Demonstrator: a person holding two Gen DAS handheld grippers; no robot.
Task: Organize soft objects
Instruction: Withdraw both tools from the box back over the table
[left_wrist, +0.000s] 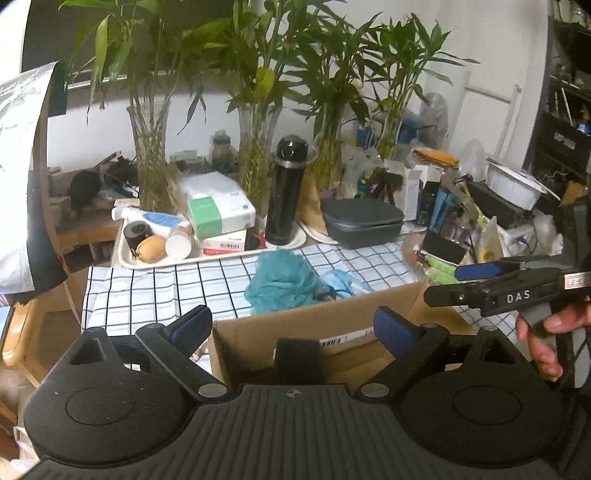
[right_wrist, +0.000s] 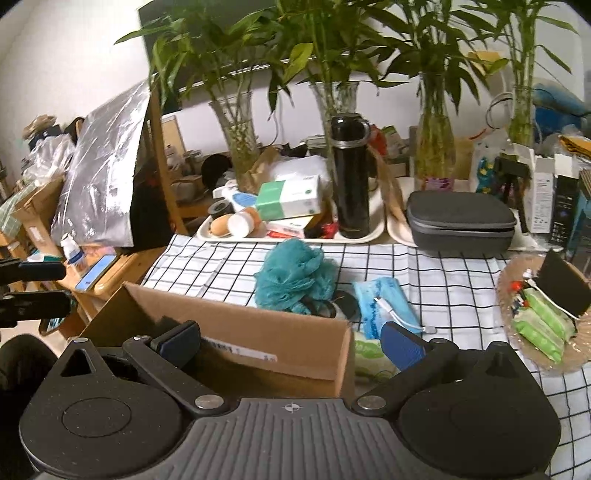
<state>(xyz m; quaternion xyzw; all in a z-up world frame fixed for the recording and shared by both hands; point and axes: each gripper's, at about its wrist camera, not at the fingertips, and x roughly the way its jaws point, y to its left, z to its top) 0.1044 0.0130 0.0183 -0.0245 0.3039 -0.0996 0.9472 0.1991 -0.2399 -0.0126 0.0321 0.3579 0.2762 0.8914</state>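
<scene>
One cardboard box (right_wrist: 236, 332), one teal bath pouf (right_wrist: 293, 275), four vases (right_wrist: 240, 147)

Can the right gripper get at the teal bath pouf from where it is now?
Probably yes. The right gripper is open and empty, and the teal bath pouf sits uncovered on the checked cloth. Only the open cardboard box lies between, low enough to reach over.

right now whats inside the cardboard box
In the cardboard box only a black block standing against the near wall and a white label on the inner far wall show. The left gripper covers the floor.
</scene>
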